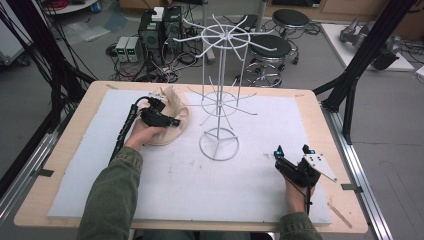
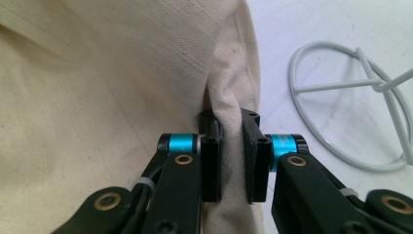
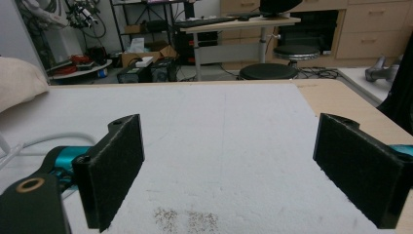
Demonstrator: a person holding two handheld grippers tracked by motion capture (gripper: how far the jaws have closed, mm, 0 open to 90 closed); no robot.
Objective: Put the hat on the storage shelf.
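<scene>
The left gripper (image 2: 229, 146) was clamped on a fold of the cloth bag (image 1: 167, 112), which lay on the table's left side, just left of the wire rack (image 1: 220, 100). The right gripper (image 1: 292, 151) rested well apart, jaws wide and empty, farther from the bag.

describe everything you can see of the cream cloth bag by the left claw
The cloth bag is cream, a plain woven fabric like canvas, with faint smudges. It lies slumped and creased on the white mat at the table's far left, just left of the white wire rack. The left claw is shut on a folded ridge of its fabric, pads pressing from both sides, and the person's left hand rests against it.
</scene>
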